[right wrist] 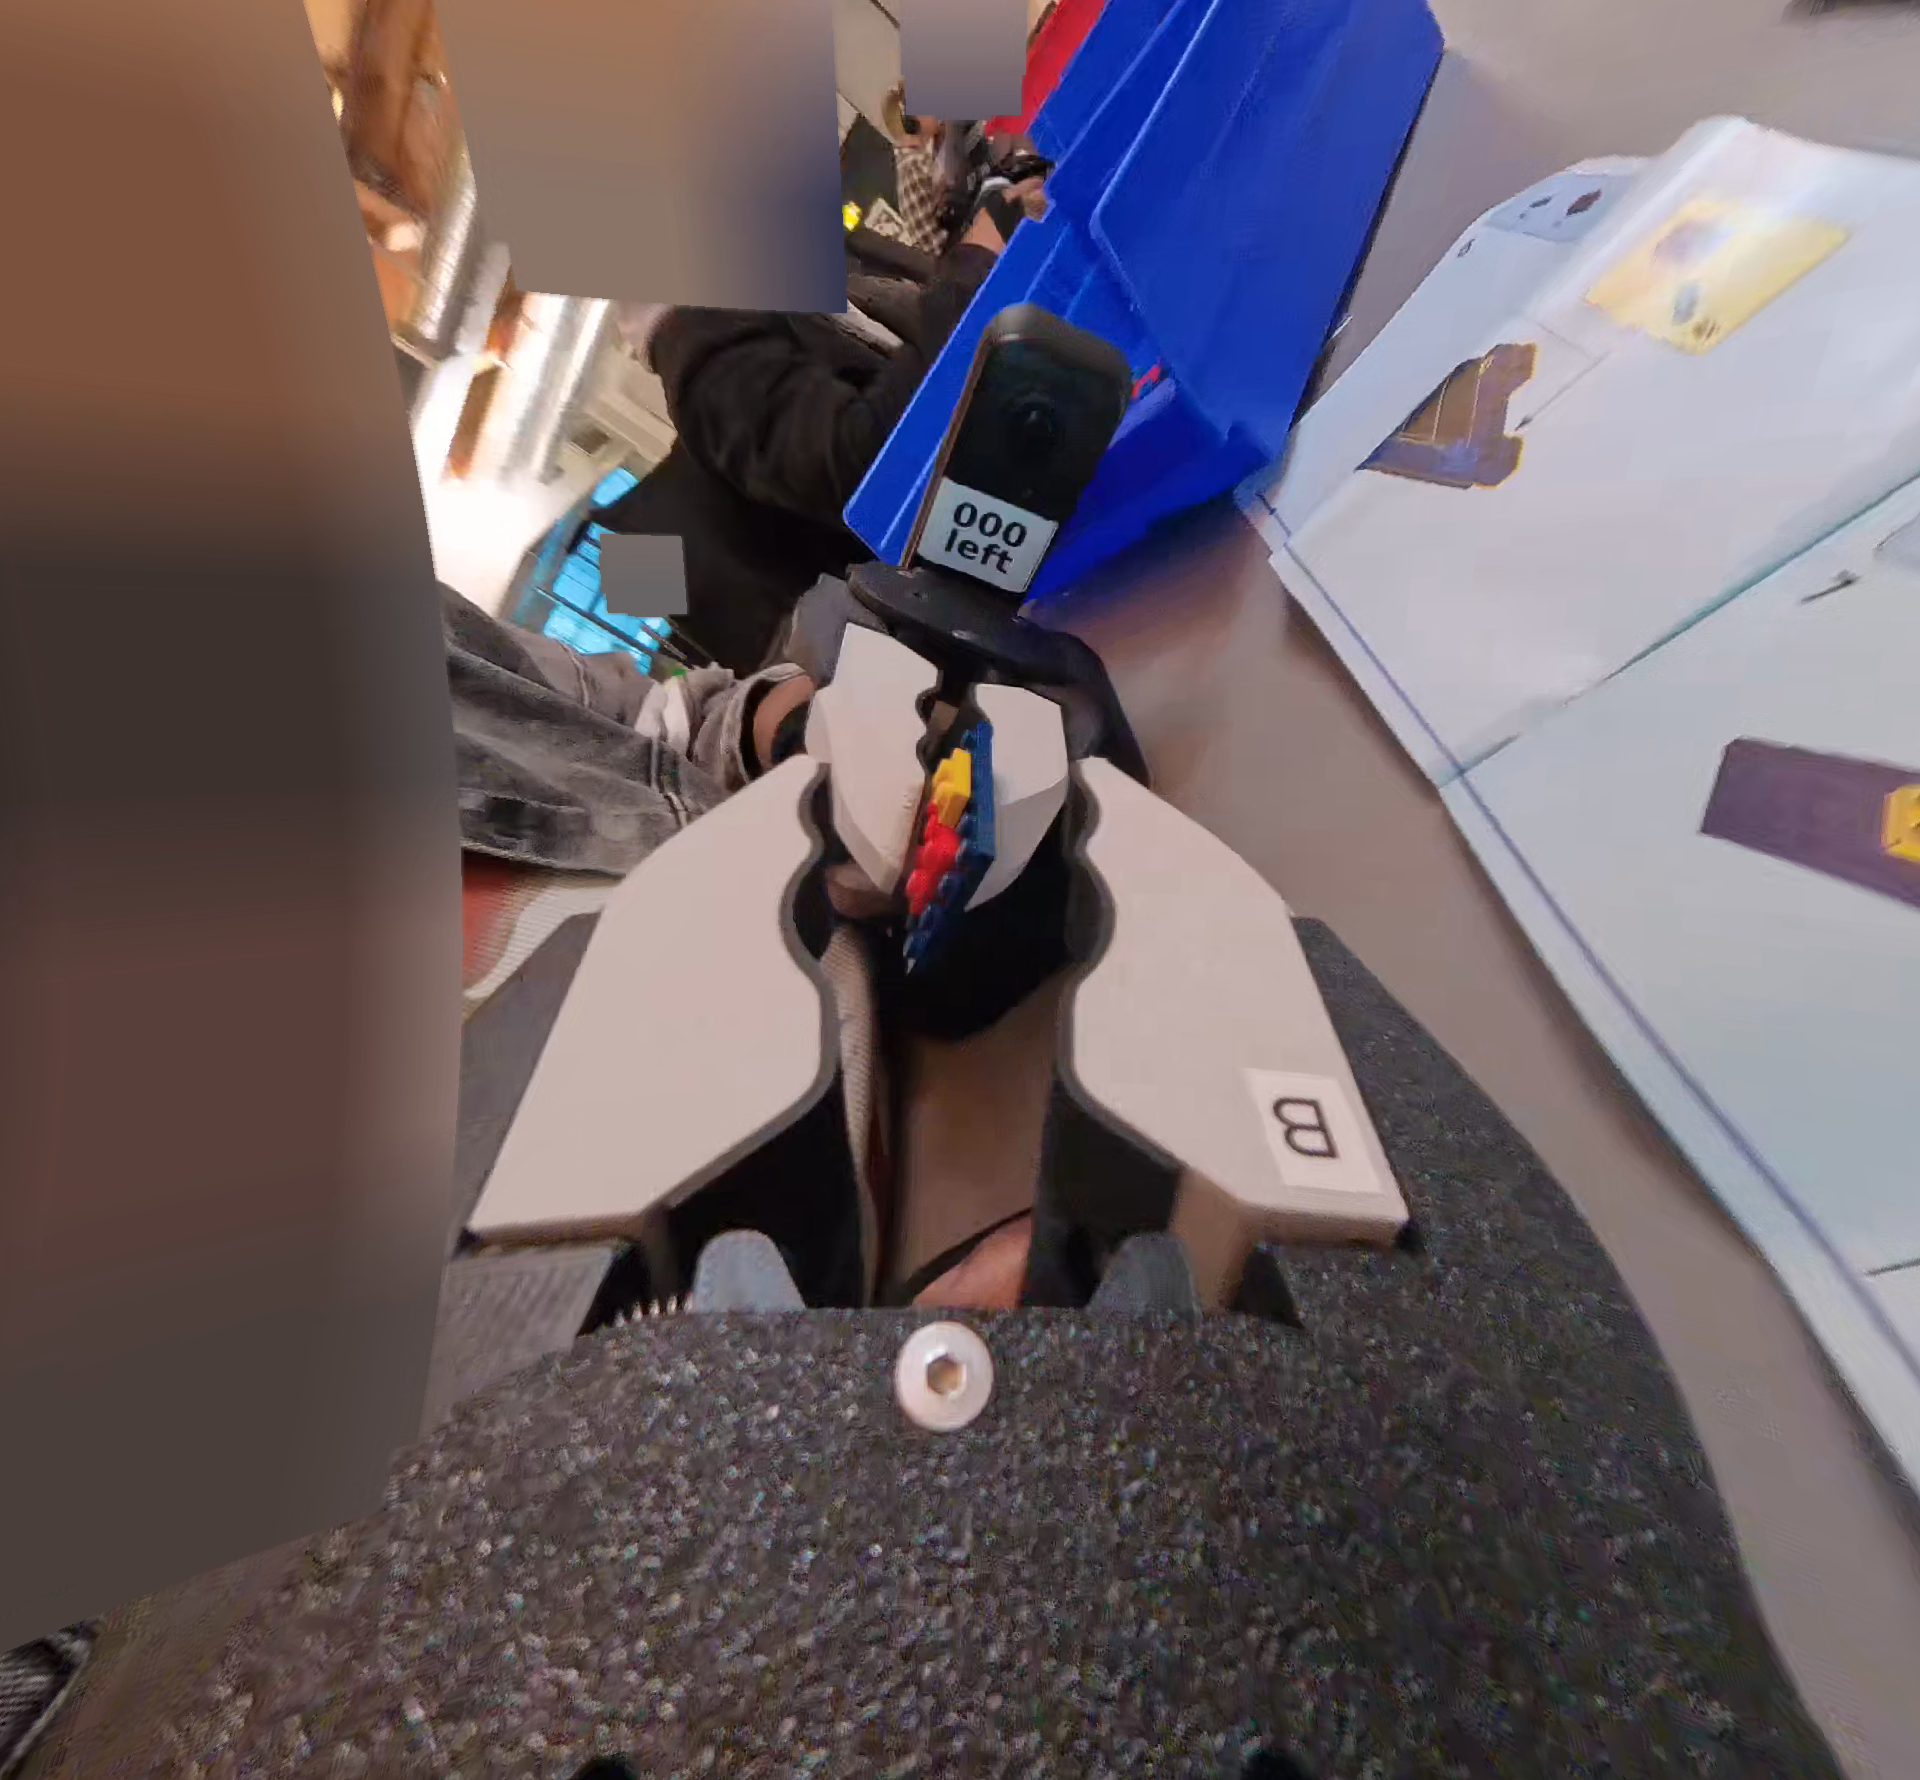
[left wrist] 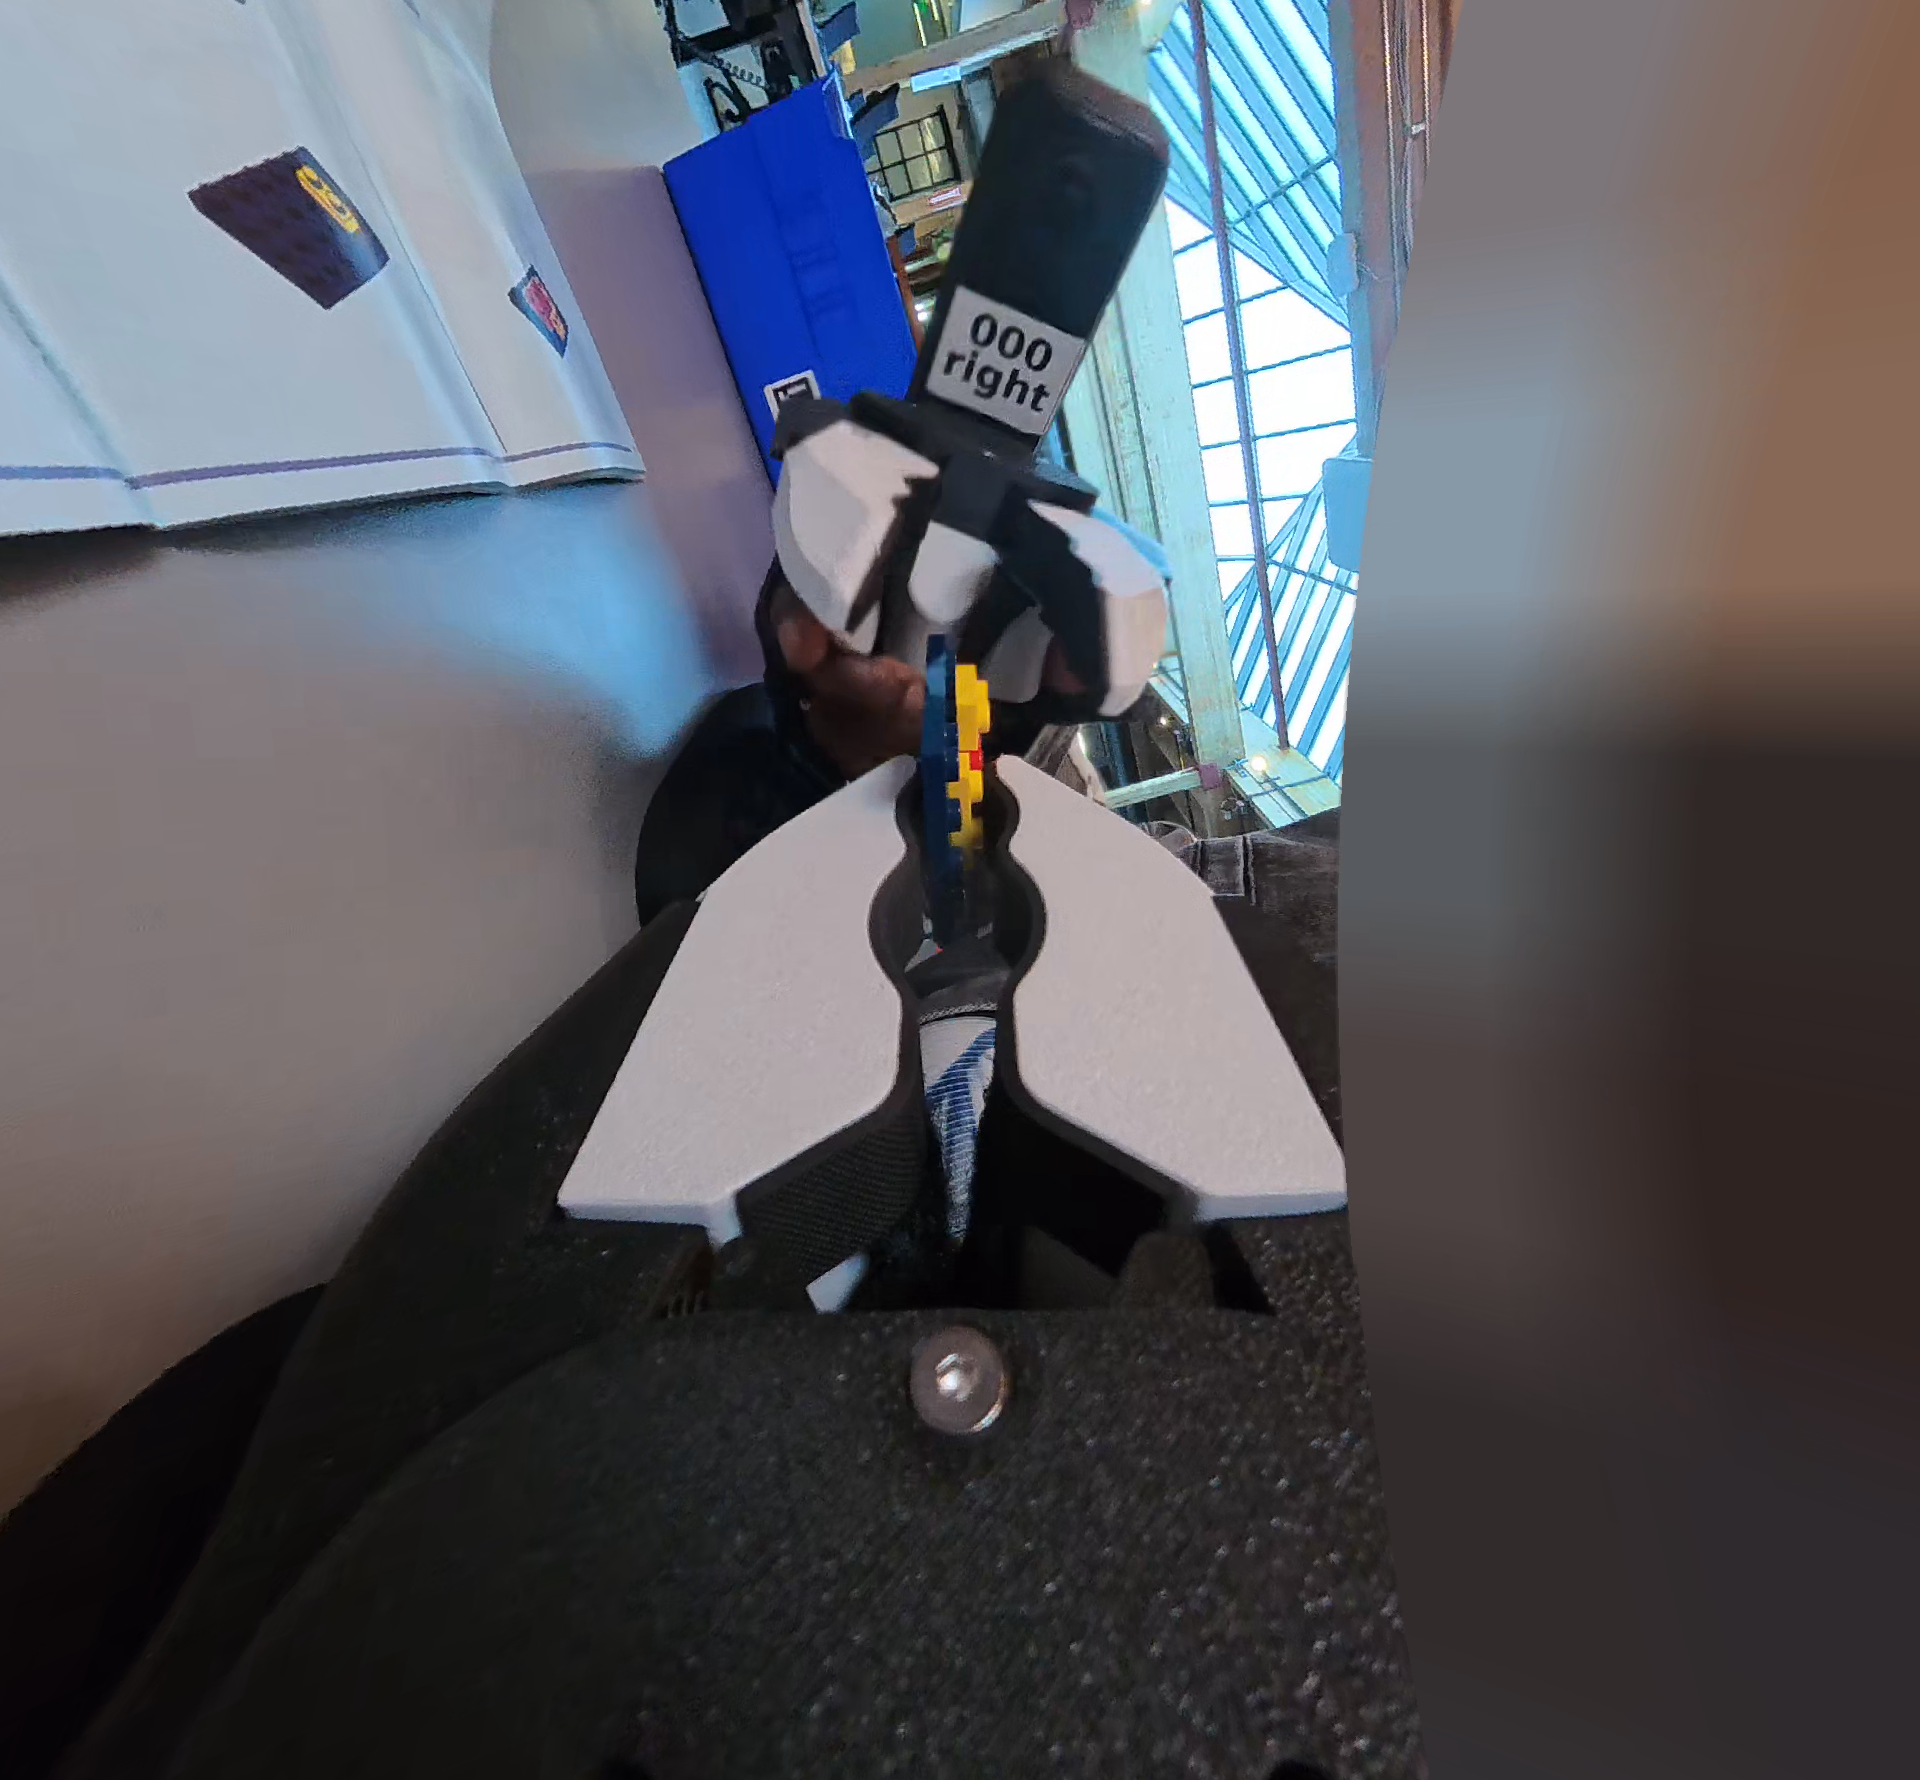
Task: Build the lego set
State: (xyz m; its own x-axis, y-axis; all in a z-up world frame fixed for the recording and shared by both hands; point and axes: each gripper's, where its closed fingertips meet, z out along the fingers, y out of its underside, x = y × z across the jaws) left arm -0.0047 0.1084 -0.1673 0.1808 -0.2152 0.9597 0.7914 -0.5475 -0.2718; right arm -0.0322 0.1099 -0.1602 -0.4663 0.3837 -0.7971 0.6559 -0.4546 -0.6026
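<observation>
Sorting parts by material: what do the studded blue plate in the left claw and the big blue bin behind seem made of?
Studded blue plate: hard moulded plastic, by its crisp studs and even colour, like the yellow and red bricks on it. Blue bin: probably rigid plastic, smooth and slightly glossy.

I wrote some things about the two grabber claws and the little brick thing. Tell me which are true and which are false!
1. The left gripper is pinching a blue brick plate with yellow and red bricks stuck on it. True.
2. The right gripper is squeezed tight on the plate. False: its fingers stand apart, either side of the left gripper's tips.
3. A blue bin sits on the table beyond the grippers. True.
4. The bin is green. False: it is blue.
5. An open instruction booklet with brick pictures lies on the table. True.
6. The brick plate is lying flat on the table. False: it is held up in the air, edge-on.
</observation>
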